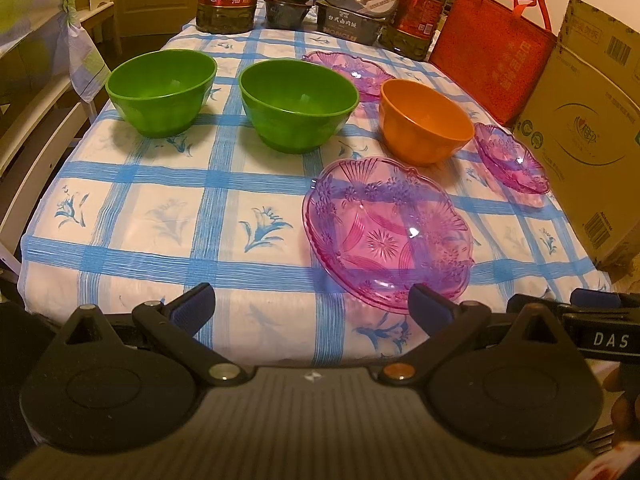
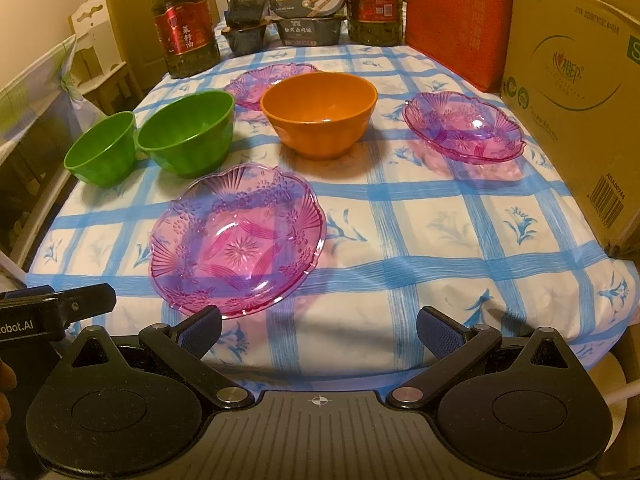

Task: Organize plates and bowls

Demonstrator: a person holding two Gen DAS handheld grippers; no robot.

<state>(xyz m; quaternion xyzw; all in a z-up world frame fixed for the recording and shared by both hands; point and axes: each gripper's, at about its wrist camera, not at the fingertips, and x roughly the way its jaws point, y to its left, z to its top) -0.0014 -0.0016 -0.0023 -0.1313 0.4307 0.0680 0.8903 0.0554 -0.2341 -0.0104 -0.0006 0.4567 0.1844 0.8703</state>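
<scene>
Two green bowls (image 1: 160,90) (image 1: 298,104) stand upright at the left of the table, seen in the right wrist view too (image 2: 102,150) (image 2: 188,132). An orange bowl (image 1: 426,120) (image 2: 320,112) stands mid-table. Three pink glass plates lie apart: a near one (image 1: 386,232) (image 2: 238,238), one at the right (image 1: 512,158) (image 2: 464,128), one at the back (image 1: 348,70) (image 2: 260,80). My left gripper (image 1: 312,304) is open and empty at the near edge, its right finger just short of the near plate. My right gripper (image 2: 320,330) is open and empty, to the right of that plate.
The table has a blue-checked cloth (image 1: 160,216). Oil bottles (image 2: 184,36) and food boxes (image 2: 308,12) stand along the back. A red bag (image 1: 492,64) and a cardboard box (image 1: 592,140) line the right side. A chair (image 1: 44,100) stands at the left.
</scene>
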